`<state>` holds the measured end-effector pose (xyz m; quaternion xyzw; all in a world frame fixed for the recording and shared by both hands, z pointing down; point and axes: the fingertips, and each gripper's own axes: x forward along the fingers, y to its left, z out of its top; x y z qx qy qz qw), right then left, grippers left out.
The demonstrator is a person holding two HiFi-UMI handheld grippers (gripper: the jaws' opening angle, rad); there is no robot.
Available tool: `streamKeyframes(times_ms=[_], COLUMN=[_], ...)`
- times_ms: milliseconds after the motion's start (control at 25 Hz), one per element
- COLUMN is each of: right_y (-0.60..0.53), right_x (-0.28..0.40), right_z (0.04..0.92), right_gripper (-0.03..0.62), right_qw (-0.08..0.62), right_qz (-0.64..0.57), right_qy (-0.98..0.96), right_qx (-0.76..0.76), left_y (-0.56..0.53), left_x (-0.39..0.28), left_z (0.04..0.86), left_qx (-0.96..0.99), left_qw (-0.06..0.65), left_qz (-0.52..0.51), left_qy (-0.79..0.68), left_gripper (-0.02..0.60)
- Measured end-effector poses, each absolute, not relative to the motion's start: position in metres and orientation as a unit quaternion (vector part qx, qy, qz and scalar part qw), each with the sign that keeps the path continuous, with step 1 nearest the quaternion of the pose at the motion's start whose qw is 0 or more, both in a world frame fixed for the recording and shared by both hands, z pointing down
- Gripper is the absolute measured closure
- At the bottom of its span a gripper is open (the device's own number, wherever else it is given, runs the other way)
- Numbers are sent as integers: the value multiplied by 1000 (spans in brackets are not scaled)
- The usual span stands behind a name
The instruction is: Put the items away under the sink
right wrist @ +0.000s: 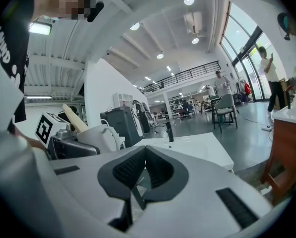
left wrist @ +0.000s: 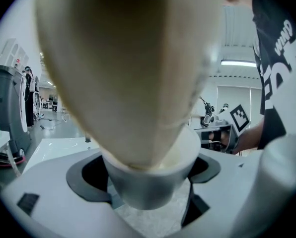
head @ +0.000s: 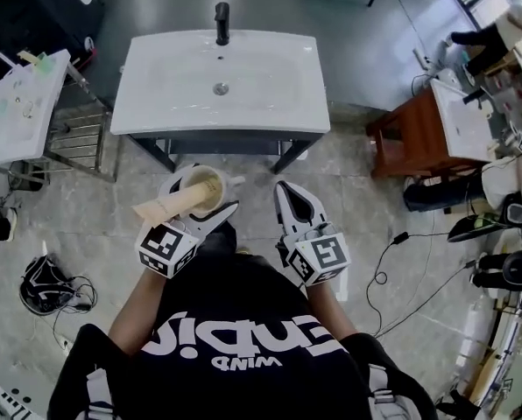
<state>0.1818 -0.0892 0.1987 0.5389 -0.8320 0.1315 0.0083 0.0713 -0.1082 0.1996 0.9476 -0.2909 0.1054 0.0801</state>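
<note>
Grey tiled floor [head: 86, 226] across most of the head view. White rectangular washbasin on a dark metal frame [head: 270, 68] at upper centre, well apart from both grippers. Brown wooden cabinet [head: 405, 138] at mid right.

Left gripper [head: 204, 184] just below the basin frame, left of centre. Jaws spread to cup width and clamped on a white round cup [head: 215, 201]. Grey pads against the cup wall [left wrist: 153, 182] on both sides in the left gripper view.

Right gripper [head: 289, 196] just beside it, right of centre. Jaws closed pad to pad [right wrist: 144, 157], nothing between them.

Beige tapered tube [head: 169, 204] standing tilted in the cup, with its wide flat end out toward lower left. Fills the upper half of the left gripper view [left wrist: 133, 68].

Black upright faucet [head: 222, 23] at the basin's back rim, top centre. Small round metal drain [head: 221, 88] mid-basin.
</note>
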Motion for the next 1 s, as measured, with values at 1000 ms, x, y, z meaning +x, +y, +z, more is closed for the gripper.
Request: streamKeyframes(times_ms=[1000], right_y=[-129], right_x=[166], right_z=[215], right_gripper=[576], right_qw=[30], right_qz=[134], right_qy=[-856], right_qx=[498], left_y=[-139], left_x=[69], left_z=[216], left_qx=[941], left_qw=[96], left_qz=[117], left_qy=[-304], left_gripper=[120])
